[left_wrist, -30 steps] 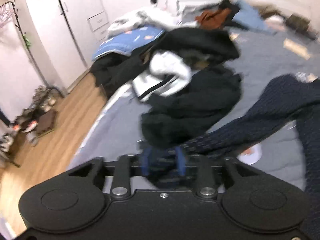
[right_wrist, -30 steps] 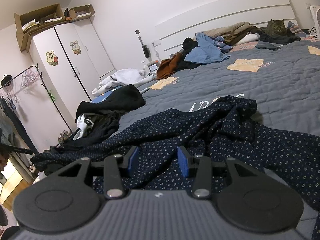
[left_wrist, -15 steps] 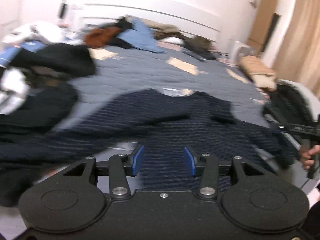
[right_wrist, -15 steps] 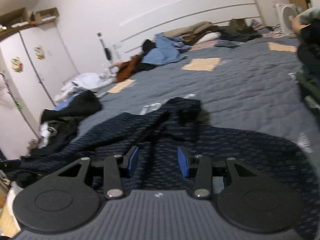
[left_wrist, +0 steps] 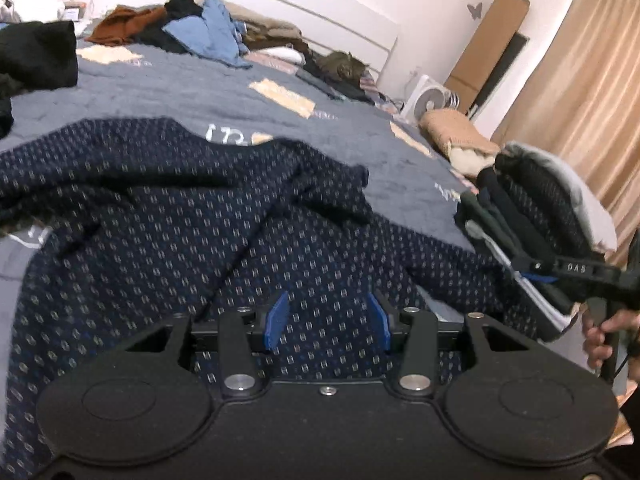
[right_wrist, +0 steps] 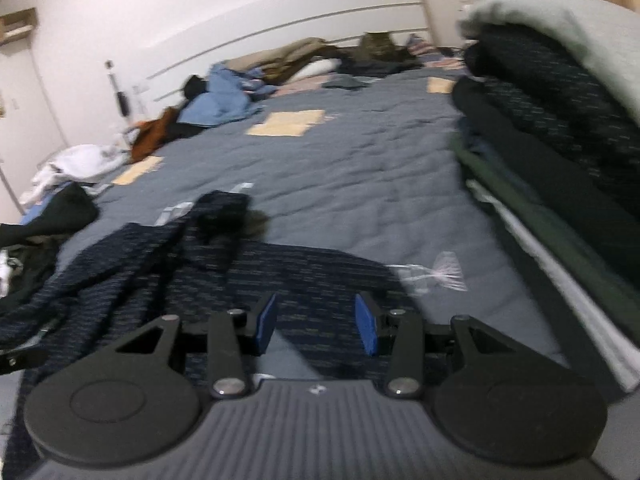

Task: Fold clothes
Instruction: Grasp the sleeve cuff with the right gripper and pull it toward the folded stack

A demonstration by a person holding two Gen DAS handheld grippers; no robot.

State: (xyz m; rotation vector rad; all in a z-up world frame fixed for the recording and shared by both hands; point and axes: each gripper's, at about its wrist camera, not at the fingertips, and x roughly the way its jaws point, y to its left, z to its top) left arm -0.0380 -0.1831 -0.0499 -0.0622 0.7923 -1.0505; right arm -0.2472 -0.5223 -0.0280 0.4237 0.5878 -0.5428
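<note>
Left hand-held gripper (left_wrist: 327, 320) had released the navy sweater (left_wrist: 168, 216); both hand-held grippers spread, empty; right-wrist view blurred.

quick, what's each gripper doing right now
left gripper: open, holding nothing, above the navy patterned sweater
right gripper: open, holding nothing, above the same sweater

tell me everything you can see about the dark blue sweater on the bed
The sweater is dark navy knit with a small pale repeating dot pattern. It lies unfolded and rumpled on the grey quilt, front part spread fairly flat, with creases and a bunched fold near the middle. One sleeve trails toward the stack of folded clothes. Both claws hover open above it, with no cloth between their pads.
</note>
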